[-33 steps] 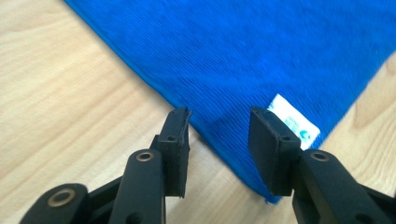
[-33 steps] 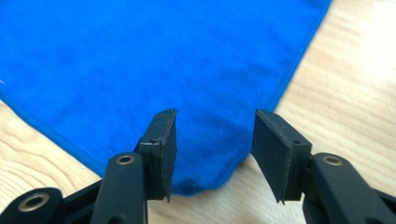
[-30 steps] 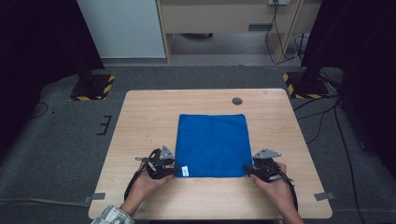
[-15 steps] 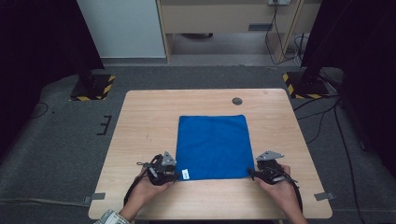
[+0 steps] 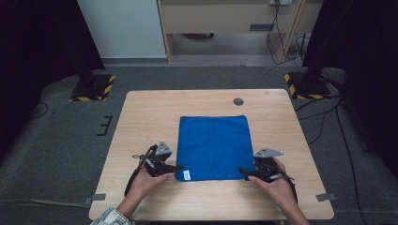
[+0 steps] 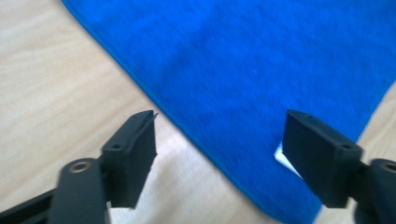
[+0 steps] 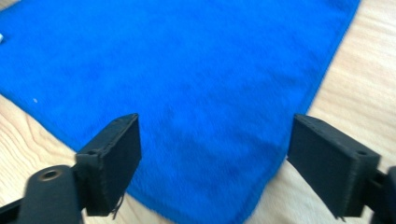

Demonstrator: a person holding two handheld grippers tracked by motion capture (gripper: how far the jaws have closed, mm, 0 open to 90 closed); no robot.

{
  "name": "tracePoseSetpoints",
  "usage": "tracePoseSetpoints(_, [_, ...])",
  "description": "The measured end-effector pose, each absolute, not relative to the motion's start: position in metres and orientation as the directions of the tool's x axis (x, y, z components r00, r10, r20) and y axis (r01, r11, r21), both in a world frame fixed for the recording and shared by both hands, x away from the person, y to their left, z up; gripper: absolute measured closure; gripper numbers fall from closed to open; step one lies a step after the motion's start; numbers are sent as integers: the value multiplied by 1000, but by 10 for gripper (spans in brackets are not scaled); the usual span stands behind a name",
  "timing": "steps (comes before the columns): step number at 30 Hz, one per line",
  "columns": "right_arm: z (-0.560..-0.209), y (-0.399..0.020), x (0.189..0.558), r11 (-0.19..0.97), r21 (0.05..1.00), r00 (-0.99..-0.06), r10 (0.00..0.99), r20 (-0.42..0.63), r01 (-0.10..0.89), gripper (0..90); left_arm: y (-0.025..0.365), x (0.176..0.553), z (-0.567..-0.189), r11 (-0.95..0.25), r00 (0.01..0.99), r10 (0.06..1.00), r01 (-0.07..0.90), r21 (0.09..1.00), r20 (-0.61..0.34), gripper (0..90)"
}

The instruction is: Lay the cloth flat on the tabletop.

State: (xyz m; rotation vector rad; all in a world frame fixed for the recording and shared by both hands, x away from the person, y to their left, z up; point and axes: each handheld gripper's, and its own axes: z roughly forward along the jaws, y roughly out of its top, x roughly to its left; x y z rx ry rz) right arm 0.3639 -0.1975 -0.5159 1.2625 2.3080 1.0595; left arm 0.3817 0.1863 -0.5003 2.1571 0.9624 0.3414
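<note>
**Both claws released at the cloth's near corners**

Blue cloth (image 5: 213, 147) lies flat on the counter (image 5: 141, 117), centre of the high view, slightly lower than mid-frame. Shape is close to square, a bit longer top-to-bottom than across; its lower edge runs left-right between the two hands.

Left claw (image 5: 177, 167) sits at the cloth's lower-left corner, beside the small white tag (image 5: 186, 175). In the left gripper view the jaws stand wide apart, having just been opening; the cloth's hem runs diagonally between them and the corner falls at the lower right of that frame, pads pressing nothing. Released.

Right claw (image 5: 243, 171) sits at the lower-right corner. In the right gripper view the jaws have likewise just been opening and stand wide; the cloth corner lies flat on the counter between them, low in the frame, not pinched. Released.

Key relation: the cloth extends away from both claws toward the top of the high view, each claw at its own near corner, neither nearer than the other. Judged: any next grab would be on these two near corners, and a fold would go away from the person, along the longer axis.

Dark round spot (image 5: 238, 101) on the counter above the cloth, well apart from it.
</note>
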Motion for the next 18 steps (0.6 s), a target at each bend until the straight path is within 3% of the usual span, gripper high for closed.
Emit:
tracePoseSetpoints(5, [-513, -192, 371, 332, 737, -572, 815, 90, 589, 130, 188, 395, -498, -418, 659, 749, 547, 725, -66, 147])
tracePoseSetpoints(18, [-505, -176, 380, 362, 741, -622, 777, 96, 566, 104, 193, 411, -491, -398, 649, 758, 533, 747, -59, 99])
